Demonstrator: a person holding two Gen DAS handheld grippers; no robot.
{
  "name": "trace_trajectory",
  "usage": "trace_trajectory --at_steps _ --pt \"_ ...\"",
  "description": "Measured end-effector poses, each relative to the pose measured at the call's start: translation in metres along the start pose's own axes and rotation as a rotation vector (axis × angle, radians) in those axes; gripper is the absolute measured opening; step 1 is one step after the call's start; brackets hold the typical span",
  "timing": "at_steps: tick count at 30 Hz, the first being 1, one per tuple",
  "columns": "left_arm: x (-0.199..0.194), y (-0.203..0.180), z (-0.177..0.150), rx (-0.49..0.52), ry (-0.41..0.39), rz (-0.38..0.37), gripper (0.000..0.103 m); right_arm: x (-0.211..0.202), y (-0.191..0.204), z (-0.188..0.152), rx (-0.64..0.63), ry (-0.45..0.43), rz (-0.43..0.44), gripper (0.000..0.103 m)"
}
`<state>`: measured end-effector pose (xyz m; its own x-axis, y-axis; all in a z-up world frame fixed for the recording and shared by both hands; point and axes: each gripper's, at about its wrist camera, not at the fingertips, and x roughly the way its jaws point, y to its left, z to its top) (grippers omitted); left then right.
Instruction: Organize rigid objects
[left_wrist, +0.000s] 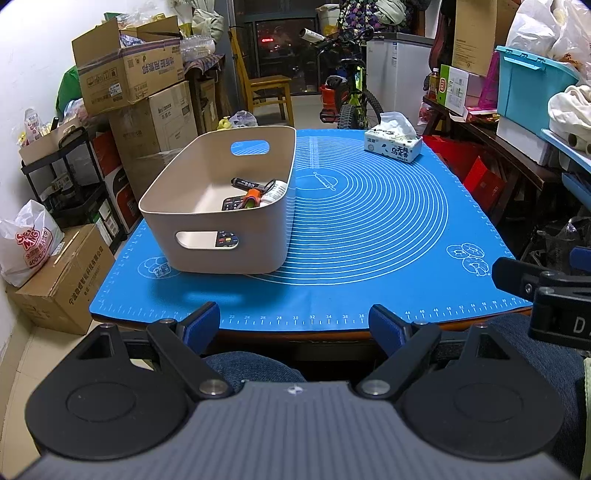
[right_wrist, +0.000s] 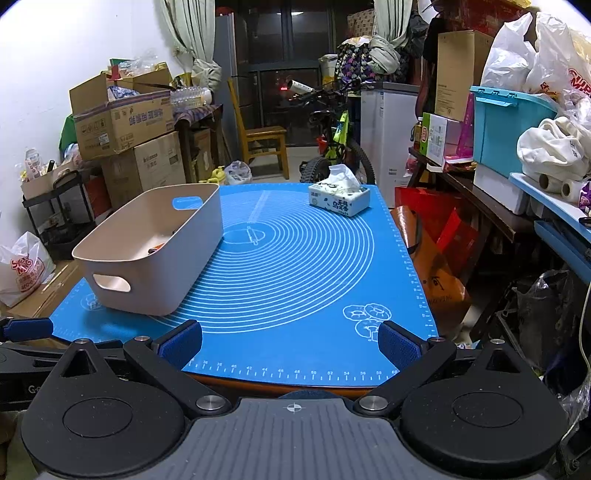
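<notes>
Bin (left_wrist: 221, 206) on the left side of the blue mat (left_wrist: 369, 240) already holds what I take to be the rigid objects: a marker (left_wrist: 246, 183), an orange-handled tool (left_wrist: 251, 197), a white bottle (left_wrist: 275, 192) and a remote (left_wrist: 231, 205) lying on its floor, with the remote's buttons showing through the near handle slot. Apart from the tissue box (right_wrist: 340, 197) at the far right corner, I see nothing loose on the mat, so I judge the sorting largely done and this a resting pose. My left gripper (left_wrist: 295, 323) hangs over the near edge of the table with its jaws spread wide and nothing between the blue pads (left_wrist: 201, 321); my right gripper (right_wrist: 290, 343) sits the same way, wide apart and empty, its tip just visible at the right of the left view. If anything remains, I would check whether the tissue box counts, as it looks soft and probably stays. To finish well, I would hold both grippers back from the bin's wall so I do not nudge it, and approach any last item from above with the jaws kept wide.
</notes>
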<state>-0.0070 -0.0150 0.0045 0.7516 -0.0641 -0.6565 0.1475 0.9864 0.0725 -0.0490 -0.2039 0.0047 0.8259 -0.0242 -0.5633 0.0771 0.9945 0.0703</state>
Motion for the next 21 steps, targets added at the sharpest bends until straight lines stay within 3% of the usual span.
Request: trace_trajectory --at_steps 21 --pt "-0.0003 -0.0012 0.0001 0.002 -0.003 0.002 0.087 0.0002 0.0008 -0.0001 0.0 -0.001 -0.002 0.101"
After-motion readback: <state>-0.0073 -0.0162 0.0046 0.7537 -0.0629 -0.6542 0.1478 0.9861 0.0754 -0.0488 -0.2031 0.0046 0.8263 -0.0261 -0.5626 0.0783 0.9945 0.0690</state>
